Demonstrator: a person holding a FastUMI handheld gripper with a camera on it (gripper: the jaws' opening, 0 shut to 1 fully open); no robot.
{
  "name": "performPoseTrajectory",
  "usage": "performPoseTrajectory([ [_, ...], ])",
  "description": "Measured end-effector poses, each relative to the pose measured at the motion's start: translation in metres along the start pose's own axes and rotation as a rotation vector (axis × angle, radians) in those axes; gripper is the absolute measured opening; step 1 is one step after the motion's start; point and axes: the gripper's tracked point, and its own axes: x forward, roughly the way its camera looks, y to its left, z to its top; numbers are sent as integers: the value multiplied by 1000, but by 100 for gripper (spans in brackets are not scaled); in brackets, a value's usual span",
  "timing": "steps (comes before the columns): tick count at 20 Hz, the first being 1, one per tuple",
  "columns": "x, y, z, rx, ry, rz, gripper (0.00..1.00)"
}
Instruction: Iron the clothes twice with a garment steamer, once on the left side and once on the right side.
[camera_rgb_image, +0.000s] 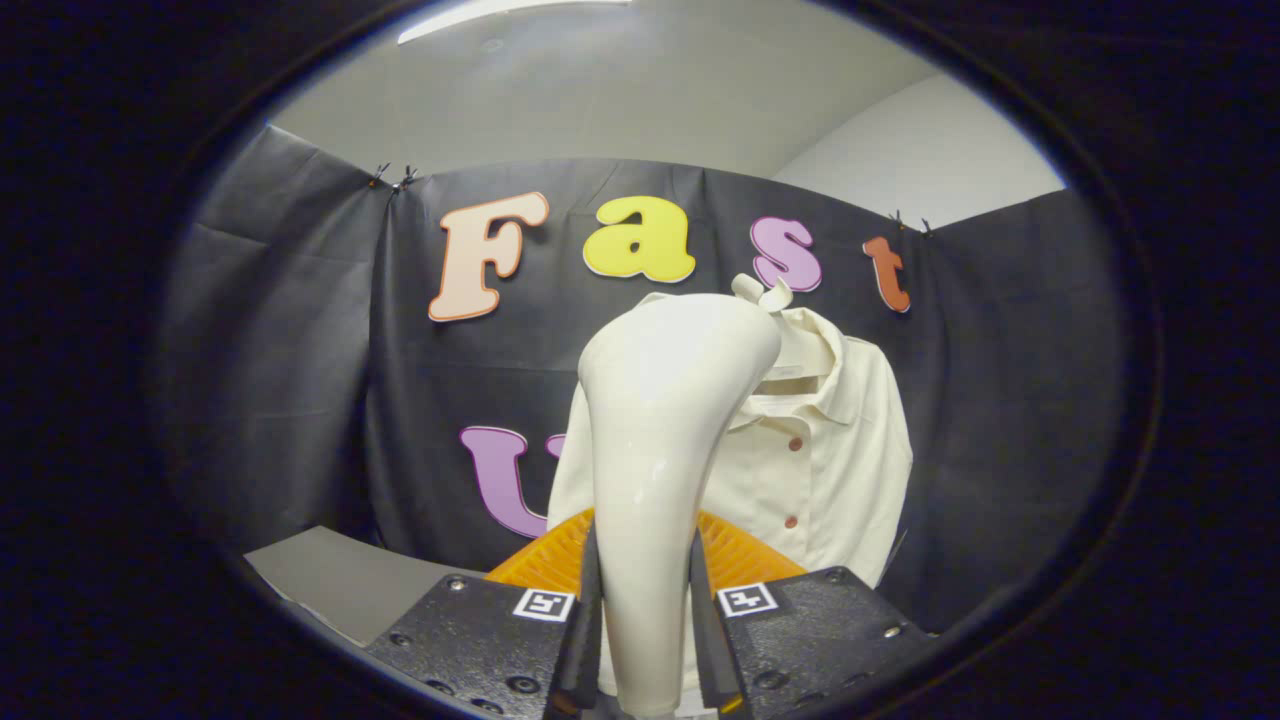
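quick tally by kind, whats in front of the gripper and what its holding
steamer: 1, clamped between the fingers of the gripper
shirt: 1, hanging beyond the steamer against the cloth wall
buttons showing on the shirt: 2
table: 1, below the shirt
total: 5

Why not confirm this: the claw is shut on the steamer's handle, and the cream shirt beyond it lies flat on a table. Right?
Not quite. The claw is indeed shut on the steamer handle, both fingers pressing its sides, but the cream shirt is not lying flat on a table: it hangs upright against the black cloth wall beyond the steamer, as the gripper view shows.
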Motion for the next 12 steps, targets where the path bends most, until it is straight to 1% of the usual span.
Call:
performPoseTrajectory([
  [3, 20, -3, -25, -32, 48, 1, 38],
  [5, 32, -12, -49, -40, 109, -20, 38],
  [7, 42, -28, -69, 9, 145, -64, 38],
  [9, 47, -22, -76, 111, 125, -23, 38],
  [10, 48, -21, -81, 133, 126, -4, 38],
  [12, 49, -22, -90, 142, 142, 2, 38],
])
